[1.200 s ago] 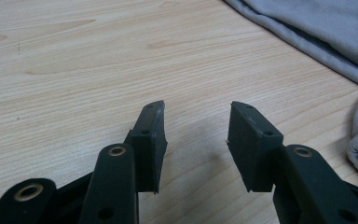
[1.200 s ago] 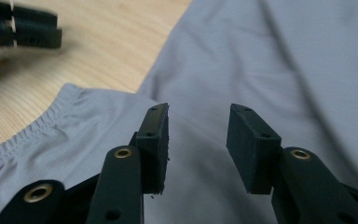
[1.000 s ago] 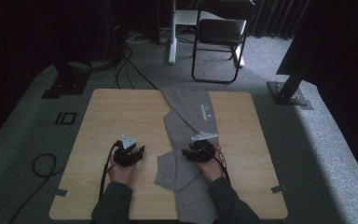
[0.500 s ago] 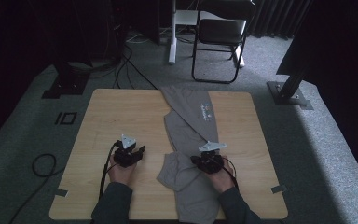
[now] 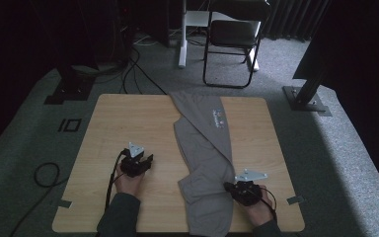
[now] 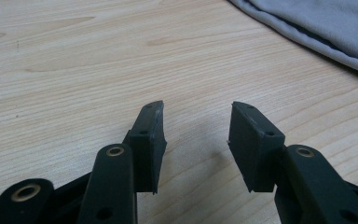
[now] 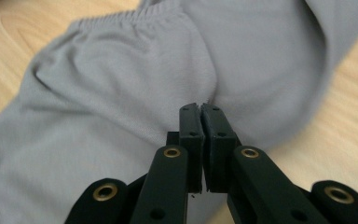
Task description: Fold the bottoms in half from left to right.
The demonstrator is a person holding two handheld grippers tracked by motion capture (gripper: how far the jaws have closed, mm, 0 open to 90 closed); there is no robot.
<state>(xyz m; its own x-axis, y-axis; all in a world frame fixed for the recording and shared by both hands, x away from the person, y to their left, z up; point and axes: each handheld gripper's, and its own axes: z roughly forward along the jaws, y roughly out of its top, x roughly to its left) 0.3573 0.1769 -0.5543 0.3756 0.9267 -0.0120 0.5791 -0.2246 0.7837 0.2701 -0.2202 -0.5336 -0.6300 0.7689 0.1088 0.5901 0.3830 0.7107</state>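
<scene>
Down at the near edge of the wooden table (image 5: 128, 118), the right gripper (image 5: 233, 187) sits at the right side of a grey garment (image 5: 205, 148), and its jaws are pressed fully together. From the right gripper view (image 7: 200, 108) the tips rest right at the fabric (image 7: 121, 93), but I can't tell if any cloth is actually pinched between them. Over on the left, the left gripper (image 5: 145, 160) hovers over bare wood with its jaws spread apart and nothing between them, which the left gripper view (image 6: 196, 121) shows pretty clearly, with the grey cloth's edge (image 6: 326, 28) off in the corner. Farther back, the garment runs diagonally up the middle to the table's far edge, with a small printed logo (image 5: 218, 120) near the top. Beyond the table there's a dark folding chair (image 5: 232, 44) on the carpet.
</scene>
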